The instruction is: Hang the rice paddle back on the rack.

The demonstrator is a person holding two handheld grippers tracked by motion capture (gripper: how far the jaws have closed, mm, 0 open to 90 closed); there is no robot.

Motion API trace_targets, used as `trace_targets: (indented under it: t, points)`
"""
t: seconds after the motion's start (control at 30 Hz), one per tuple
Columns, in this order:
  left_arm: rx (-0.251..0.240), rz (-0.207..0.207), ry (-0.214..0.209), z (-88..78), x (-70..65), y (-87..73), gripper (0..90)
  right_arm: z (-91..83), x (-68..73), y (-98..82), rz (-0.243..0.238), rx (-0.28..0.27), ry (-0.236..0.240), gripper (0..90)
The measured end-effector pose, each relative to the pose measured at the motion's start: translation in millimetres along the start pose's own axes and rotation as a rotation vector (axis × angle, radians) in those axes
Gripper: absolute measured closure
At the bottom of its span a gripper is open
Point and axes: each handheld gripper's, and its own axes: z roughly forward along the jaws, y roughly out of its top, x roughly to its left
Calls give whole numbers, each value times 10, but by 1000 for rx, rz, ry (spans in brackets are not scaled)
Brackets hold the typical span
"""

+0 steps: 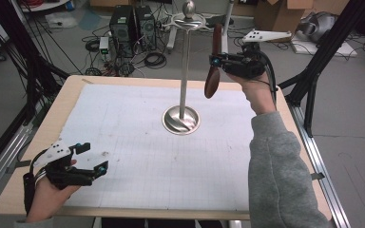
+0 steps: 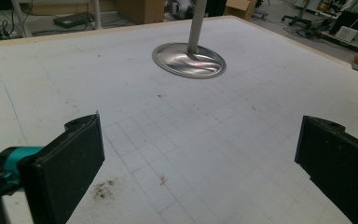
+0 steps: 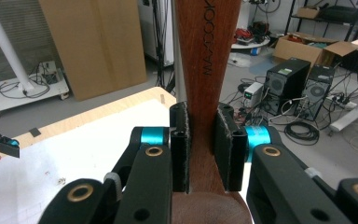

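- To hang the wooden spoon (image 1: pixel 213 71) well, bring it slowly to the top of the metal stand (image 1: pixel 185 66) and keep it upright.
- The right tool (image 3: pixel 200 149) is clamped on the spoon's handle, holding it in the air beside the stand's pole.
- The left tool (image 1: pixel 91 159) has its jaws wide apart and holds nothing, low over the tabletop (image 1: pixel 138 156).

Dark wooden spoon (image 1: pixel 213 61) — upright, bowl down — beside the stand's pole (image 1: pixel 186 71).

- We note a white gridded mat (image 1: pixel 138 142) covering the wooden table (image 1: pixel 71 90).
- Two black computer towers (image 1: pixel 132 23) stand on the floor beyond, among tangled cables (image 1: pixel 154 59).
- Cardboard boxes (image 3: pixel 307 46) sit farther back.
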Motion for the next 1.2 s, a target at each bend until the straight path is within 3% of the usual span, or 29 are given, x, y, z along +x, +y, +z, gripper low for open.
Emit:
trace_targets:
  t: [1.2]
  points:
    - [7,-14,12,-22,16,-29,18,52,4,26,-14,-11,18,775]
